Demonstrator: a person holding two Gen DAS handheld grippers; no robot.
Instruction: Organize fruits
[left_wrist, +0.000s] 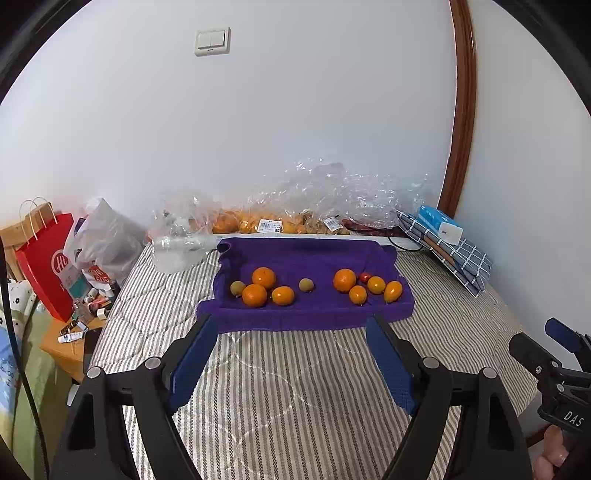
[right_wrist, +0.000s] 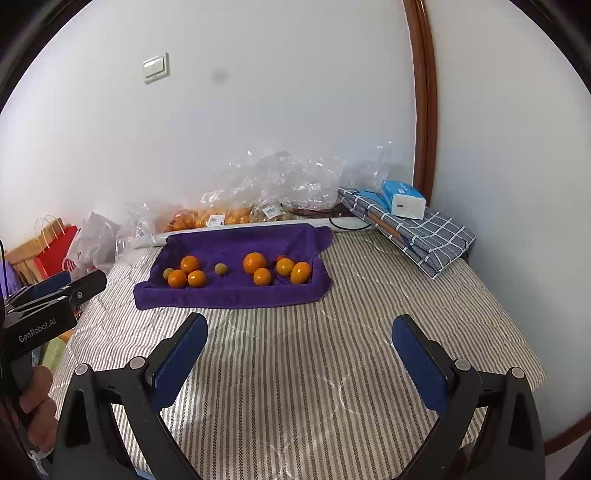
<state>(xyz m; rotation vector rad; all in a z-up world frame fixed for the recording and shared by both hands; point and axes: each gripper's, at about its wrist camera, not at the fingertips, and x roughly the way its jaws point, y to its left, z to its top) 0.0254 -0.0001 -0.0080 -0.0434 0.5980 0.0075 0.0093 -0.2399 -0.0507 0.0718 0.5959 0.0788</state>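
Observation:
A purple towel (left_wrist: 314, 254) (right_wrist: 240, 240) lies on the striped bed near the wall. On it sit several oranges: a left cluster (left_wrist: 255, 295) (right_wrist: 177, 278) and a right cluster (left_wrist: 344, 280) (right_wrist: 255, 263). Two small greenish fruits (left_wrist: 306, 285) (right_wrist: 221, 268) lie on the left half, and a small red fruit (left_wrist: 365, 277) sits in the right cluster. My left gripper (left_wrist: 291, 328) is open and empty, short of the towel's front edge. My right gripper (right_wrist: 299, 332) is open and empty, further back over the bed.
Clear plastic bags of oranges (left_wrist: 258, 221) (right_wrist: 210, 218) line the wall behind the towel. A folded checked cloth with a blue tissue pack (left_wrist: 439, 221) (right_wrist: 404, 197) lies at the back right. A red paper bag (left_wrist: 48, 266) and clutter stand left of the bed.

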